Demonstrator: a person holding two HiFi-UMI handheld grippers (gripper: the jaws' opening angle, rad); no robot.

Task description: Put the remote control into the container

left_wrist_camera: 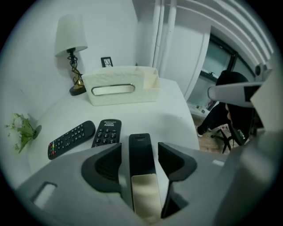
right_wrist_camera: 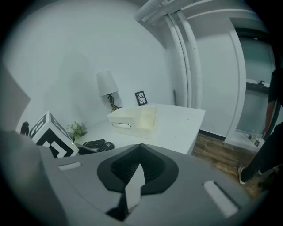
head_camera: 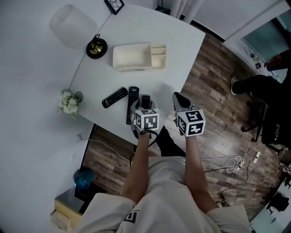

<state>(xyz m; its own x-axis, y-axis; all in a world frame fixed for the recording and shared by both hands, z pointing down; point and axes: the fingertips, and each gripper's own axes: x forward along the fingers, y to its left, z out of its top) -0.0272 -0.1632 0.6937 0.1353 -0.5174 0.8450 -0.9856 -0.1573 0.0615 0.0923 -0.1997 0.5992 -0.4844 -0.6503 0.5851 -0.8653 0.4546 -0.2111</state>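
Three black remotes lie on the white table point(head_camera: 177, 50). A slim remote point(left_wrist_camera: 141, 142) lies lengthwise between the jaws of my left gripper point(left_wrist_camera: 140, 155), which stands open around it; the pads are clear of its sides. In the head view this gripper point(head_camera: 144, 103) hangs over the slim remote point(head_camera: 145, 100) near the table's front edge. The other two remotes point(left_wrist_camera: 70, 139) point(left_wrist_camera: 106, 131) lie just to its left. The cream container point(head_camera: 138, 57) stands further back, with a large and a small compartment, both bare. My right gripper point(head_camera: 178, 98) is shut and holds nothing, to the right of the left one.
A lamp with a brass base point(head_camera: 96, 47) and a small framed picture point(head_camera: 113, 5) stand behind the container. A little flower pot point(head_camera: 68, 103) is at the table's left edge. Wooden floor point(head_camera: 213, 86), cables and a dark chair point(head_camera: 266, 113) lie to the right.
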